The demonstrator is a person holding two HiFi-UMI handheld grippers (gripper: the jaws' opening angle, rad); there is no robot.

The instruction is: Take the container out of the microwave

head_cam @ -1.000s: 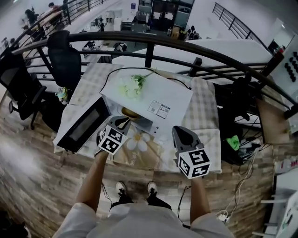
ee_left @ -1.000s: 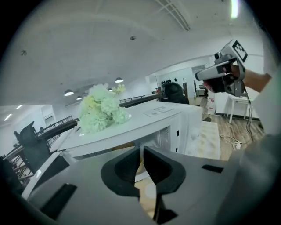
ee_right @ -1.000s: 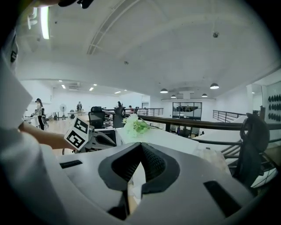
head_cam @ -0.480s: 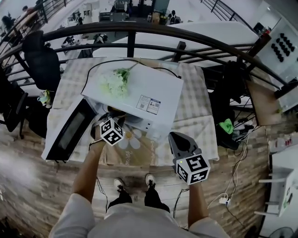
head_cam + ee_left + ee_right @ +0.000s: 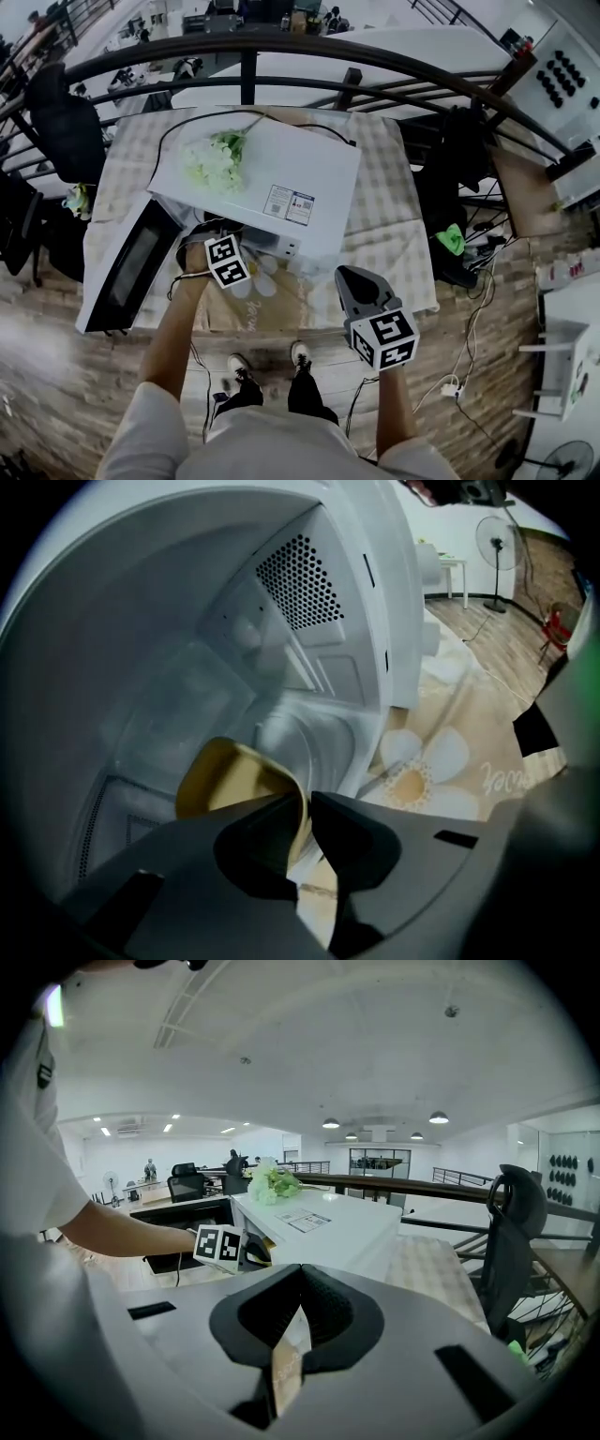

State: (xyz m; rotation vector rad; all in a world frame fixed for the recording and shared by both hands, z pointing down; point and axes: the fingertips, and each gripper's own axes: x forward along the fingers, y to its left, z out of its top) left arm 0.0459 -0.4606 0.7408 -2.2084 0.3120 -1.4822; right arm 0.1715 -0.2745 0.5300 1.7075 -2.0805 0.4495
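The left tool (image 5: 307,803) had its jaws pinched together on the thin near rim of the mustard-yellow, soft-walled container (image 5: 220,778). The container sat on the floor inside the white box-shaped microwave (image 5: 187,621), close to the opening. The right tool (image 5: 302,1271) hung well apart from it, out in front, jaws closed tip to tip on nothing.

The microwave's dark-windowed door (image 5: 127,267) stood swung wide to the left. A bunch of white flowers (image 5: 211,159) lay on the microwave's top. Before the opening a beige daisy-printed mat (image 5: 422,780) covered part of the checked-cloth table (image 5: 398,216).

The hold looked risky, since it took one edge only and the wall appeared to buckle where it was pinched. A quick pull could probably fold the rim out of the jaws or tip the far side down. The base might also catch on the cavity's front lip. Whether anything lay inside to spill could not be made out.
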